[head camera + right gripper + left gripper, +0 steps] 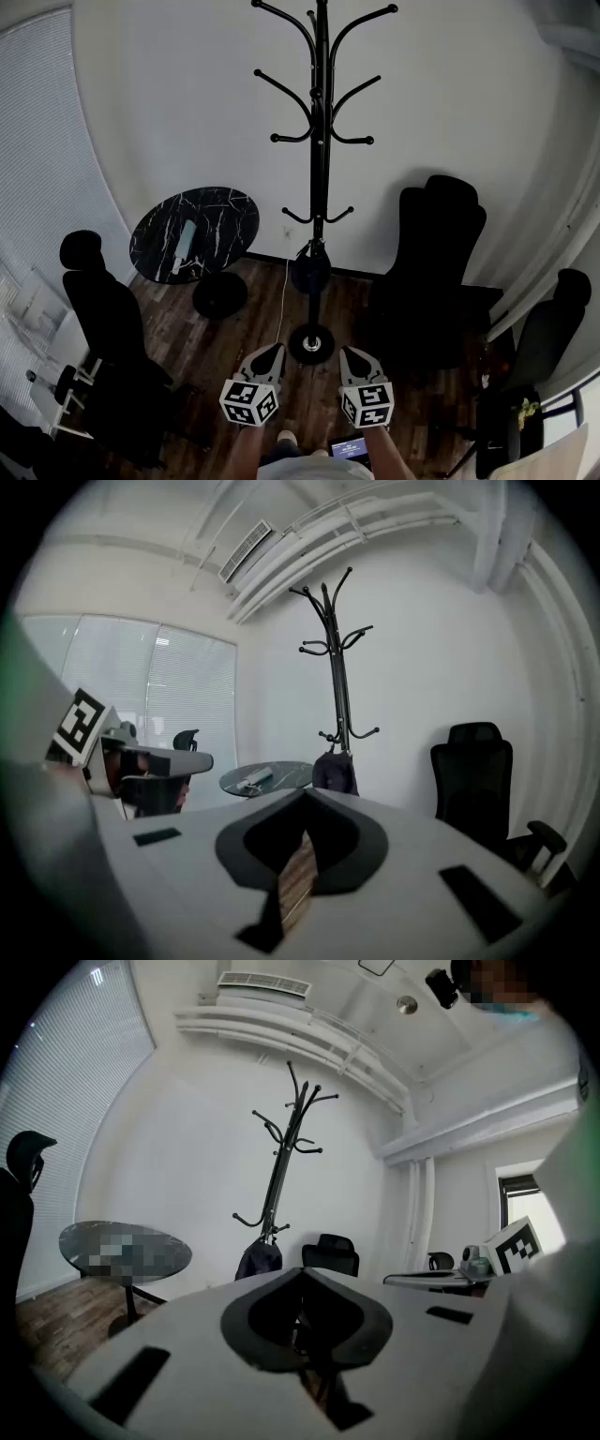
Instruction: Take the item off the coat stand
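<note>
A tall black coat stand [320, 141] rises against the white wall ahead. A small dark bag [310, 271] hangs from one of its lowest hooks; the same bag [259, 1260] shows in the left gripper view and, as a dark bag [335, 772], in the right gripper view. My left gripper [270, 352] and right gripper [352, 356] are held low and close to me, well short of the stand's base [311, 343]. Both are shut with nothing between the jaws.
A round black marble table [195, 233] with a light object on it stands left of the stand. Black office chairs sit at the left [98, 300], right [433, 272] and far right [553, 323]. A cable [282, 300] runs down to the wooden floor.
</note>
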Demonstrator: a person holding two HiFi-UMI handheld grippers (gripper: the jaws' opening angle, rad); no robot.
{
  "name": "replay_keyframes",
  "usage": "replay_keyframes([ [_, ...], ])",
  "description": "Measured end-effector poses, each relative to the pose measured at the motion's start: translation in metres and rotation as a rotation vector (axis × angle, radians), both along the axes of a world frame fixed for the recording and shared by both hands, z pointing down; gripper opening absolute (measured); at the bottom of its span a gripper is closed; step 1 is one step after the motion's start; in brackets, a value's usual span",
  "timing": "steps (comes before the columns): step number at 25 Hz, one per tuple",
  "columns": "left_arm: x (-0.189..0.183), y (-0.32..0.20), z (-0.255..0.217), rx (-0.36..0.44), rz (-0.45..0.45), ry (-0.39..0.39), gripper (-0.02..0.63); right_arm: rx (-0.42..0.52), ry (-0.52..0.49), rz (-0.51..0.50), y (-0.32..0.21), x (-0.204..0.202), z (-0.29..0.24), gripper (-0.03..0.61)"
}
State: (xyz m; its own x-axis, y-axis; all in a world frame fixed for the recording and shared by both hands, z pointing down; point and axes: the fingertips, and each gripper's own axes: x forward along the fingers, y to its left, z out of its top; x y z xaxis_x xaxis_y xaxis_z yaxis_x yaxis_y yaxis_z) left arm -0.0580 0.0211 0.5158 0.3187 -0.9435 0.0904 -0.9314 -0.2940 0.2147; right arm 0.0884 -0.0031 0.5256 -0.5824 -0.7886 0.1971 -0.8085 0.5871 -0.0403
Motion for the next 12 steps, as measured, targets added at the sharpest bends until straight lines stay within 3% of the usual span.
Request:
replay_keyframes([
  [12, -0.006, 0.010, 0.013, -0.031, -0.019, -0.028, 0.020, -0.024, -0.034, 0.011, 0.006, 0.007, 0.006, 0.011],
])
